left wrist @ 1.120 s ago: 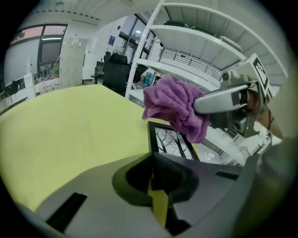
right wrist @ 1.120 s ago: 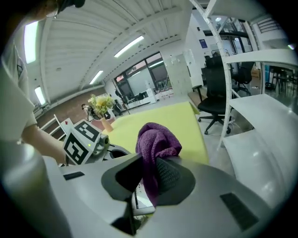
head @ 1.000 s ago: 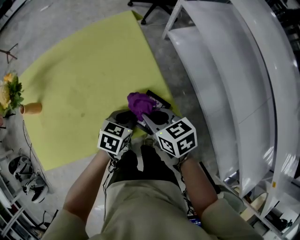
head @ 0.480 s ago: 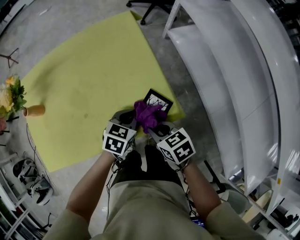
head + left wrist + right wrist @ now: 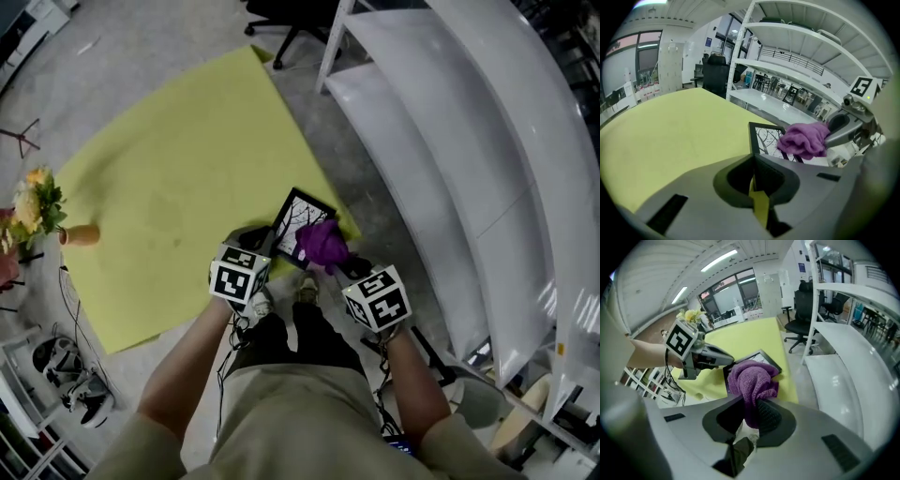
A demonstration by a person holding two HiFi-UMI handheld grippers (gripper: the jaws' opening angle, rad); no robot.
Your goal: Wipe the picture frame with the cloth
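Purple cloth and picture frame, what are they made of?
The purple cloth looks like soft terry or microfibre: fuzzy matte pile that bunches into folds. The picture frame has a thin, smooth black rim, plastic or painted wood; I can't tell which. Its flat front over the tree print may be glass or clear plastic.

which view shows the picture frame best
Head view: the picture frame shows nearly whole, only one corner under the purple cloth. Left gripper view gives a slanted part; in the right gripper view the cloth hides most of it.
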